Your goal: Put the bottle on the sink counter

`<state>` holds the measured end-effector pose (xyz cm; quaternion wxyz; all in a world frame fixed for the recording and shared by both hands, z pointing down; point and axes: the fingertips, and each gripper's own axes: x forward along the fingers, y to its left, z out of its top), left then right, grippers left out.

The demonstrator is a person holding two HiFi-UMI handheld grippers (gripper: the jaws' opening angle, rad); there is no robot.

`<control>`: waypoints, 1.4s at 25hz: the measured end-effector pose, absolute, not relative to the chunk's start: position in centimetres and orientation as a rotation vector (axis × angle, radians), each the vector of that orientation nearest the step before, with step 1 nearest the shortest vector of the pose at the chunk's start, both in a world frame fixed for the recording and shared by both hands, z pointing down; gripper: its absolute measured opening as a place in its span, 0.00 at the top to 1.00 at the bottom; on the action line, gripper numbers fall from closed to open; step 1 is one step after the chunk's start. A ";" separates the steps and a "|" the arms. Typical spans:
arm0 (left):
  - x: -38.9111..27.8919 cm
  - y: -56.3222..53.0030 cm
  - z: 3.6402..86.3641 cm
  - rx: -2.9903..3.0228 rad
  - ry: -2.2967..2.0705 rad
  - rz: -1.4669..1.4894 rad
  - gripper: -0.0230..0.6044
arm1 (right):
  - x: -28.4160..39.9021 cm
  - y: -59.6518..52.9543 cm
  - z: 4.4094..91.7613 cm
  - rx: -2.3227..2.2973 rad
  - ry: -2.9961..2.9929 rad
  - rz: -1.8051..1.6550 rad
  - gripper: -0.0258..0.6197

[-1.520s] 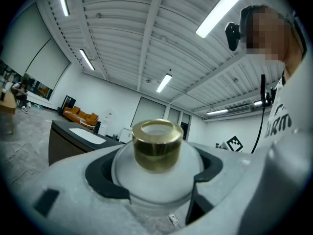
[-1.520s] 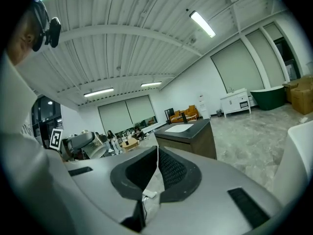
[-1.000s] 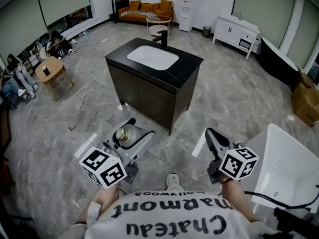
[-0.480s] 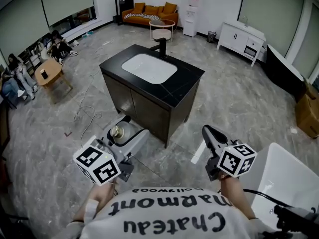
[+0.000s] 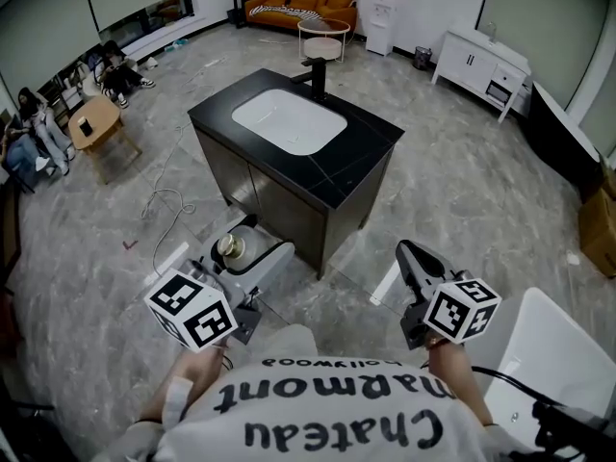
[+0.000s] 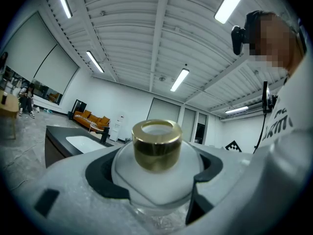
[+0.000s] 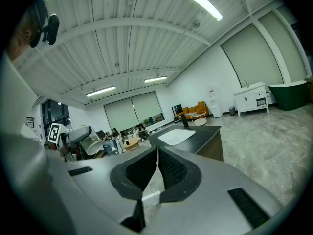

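Note:
A clear bottle [image 5: 234, 250] with a gold cap [image 6: 156, 145] and a frosted white shoulder is held upright in my left gripper [image 5: 243, 255], whose jaws are shut around its body. In the left gripper view the bottle fills the space between the jaws of that gripper [image 6: 156, 185]. My right gripper [image 5: 414, 258] is shut with nothing in it; its black pads [image 7: 168, 170] meet. The black sink counter [image 5: 358, 166], with a white basin [image 5: 289, 121] and a black faucet [image 5: 317, 75], stands just ahead of both grippers. From the right gripper view the counter [image 7: 203, 131] lies ahead to the right.
A white cable [image 5: 166, 203] trails on the marble floor left of the counter. A white bathtub [image 5: 568, 354] is at the lower right. People sit round a small wooden table [image 5: 94, 123] at the left. An orange sofa [image 5: 298, 0] and a white cabinet [image 5: 481, 61] line the far wall.
Both grippers have moved forward toward the sink counter, which now sits closer and lower in the head view. The bottle stays in the left gripper; the right stays shut.

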<state>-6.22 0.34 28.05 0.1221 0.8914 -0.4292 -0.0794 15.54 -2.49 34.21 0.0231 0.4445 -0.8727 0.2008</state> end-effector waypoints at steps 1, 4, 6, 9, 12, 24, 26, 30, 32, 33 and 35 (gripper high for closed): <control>-6.0 -0.2 28.2 2.600 -1.253 -0.224 0.41 | 16.0 -2.8 34.7 1.385 -2.693 0.642 0.93; -5.7 -1.9 28.5 2.598 -1.263 -0.207 0.41 | 16.9 -3.7 36.3 1.399 -2.663 0.703 0.93; -5.5 -3.2 28.8 2.607 -1.274 -0.196 0.41 | 17.0 -4.6 37.0 1.393 -2.652 0.718 0.93; -5.1 -5.4 29.6 2.613 -1.246 -0.178 0.41 | 17.0 -6.4 37.6 1.403 -2.632 0.712 0.93; -4.9 -8.3 30.4 2.603 -1.200 -0.178 0.41 | 16.9 -9.1 37.7 1.428 -2.616 0.720 0.93; -6.2 -23.1 29.4 2.646 -1.113 -0.170 0.41 | 13.9 -23.8 36.3 1.467 -2.589 0.720 0.93; -6.5 -25.8 29.0 2.656 -1.097 -0.157 0.41 | 13.2 -26.5 35.6 1.466 -2.598 0.711 0.93; -7.2 -30.8 28.6 2.676 -1.069 -0.137 0.41 | 12.3 -31.1 34.7 1.499 -2.598 0.701 0.93; -7.4 -33.0 28.5 2.689 -1.048 -0.134 0.41 | 12.2 -33.0 34.5 1.523 -2.596 0.695 0.93; -7.5 -34.1 28.6 2.695 -1.038 -0.129 0.41 | 12.1 -33.9 34.4 1.534 -2.594 0.693 0.93; -7.5 -36.0 29.3 2.707 -1.011 -0.104 0.41 | 11.7 -35.4 34.6 1.546 -2.591 0.690 0.93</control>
